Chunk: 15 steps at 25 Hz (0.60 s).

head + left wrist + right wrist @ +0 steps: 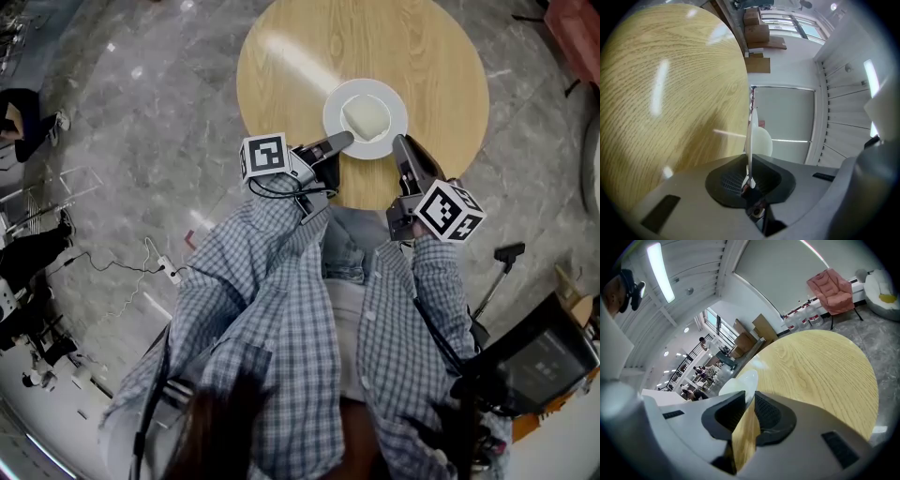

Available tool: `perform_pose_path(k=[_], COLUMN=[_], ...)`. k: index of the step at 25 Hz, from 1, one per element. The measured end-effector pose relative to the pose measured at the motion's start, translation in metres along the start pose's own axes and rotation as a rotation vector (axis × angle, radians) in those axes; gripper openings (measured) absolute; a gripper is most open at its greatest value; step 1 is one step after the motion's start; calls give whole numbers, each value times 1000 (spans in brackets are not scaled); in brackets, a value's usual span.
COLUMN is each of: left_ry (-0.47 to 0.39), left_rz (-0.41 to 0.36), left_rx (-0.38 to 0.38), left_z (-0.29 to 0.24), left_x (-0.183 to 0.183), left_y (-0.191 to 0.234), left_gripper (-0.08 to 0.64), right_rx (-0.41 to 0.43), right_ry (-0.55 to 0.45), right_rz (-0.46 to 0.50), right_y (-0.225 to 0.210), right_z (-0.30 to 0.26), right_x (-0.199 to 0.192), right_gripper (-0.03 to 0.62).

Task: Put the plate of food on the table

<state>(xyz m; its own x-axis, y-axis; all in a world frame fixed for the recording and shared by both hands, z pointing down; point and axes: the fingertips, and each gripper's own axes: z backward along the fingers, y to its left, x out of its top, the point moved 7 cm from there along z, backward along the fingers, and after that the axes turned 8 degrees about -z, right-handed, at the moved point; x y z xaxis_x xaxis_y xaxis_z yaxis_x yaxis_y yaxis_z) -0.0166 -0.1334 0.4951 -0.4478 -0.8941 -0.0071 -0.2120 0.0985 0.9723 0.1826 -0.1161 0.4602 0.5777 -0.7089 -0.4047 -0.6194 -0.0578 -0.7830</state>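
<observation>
Pale wooden desk beneath the plate of food. My left gripper clamps its jaws on the rim at 8 o'clock, the right gripper at 4.

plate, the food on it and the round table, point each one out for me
plate [377, 149]: head view, bare white rim on the side nearest the person
food [366, 115]: head view, middle of the pale piece
table [431, 66]: head view, bare wood of the top
</observation>
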Motion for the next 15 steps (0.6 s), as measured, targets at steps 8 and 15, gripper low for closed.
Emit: perform_pose_path(k=[8,15], left_ry=[31,60], left_rz=[11,15], left_rx=[49,81], left_z=[-10,-9], left_x=[-10,-13], left_y=[21,30], left_gripper=[29,29], right_rx=[-34,-66], right_ry=[35,50], right_rz=[17,-14], right_y=[-21,-27], right_z=[-2,-4], right_x=[-7,-17], right_gripper=[67,67])
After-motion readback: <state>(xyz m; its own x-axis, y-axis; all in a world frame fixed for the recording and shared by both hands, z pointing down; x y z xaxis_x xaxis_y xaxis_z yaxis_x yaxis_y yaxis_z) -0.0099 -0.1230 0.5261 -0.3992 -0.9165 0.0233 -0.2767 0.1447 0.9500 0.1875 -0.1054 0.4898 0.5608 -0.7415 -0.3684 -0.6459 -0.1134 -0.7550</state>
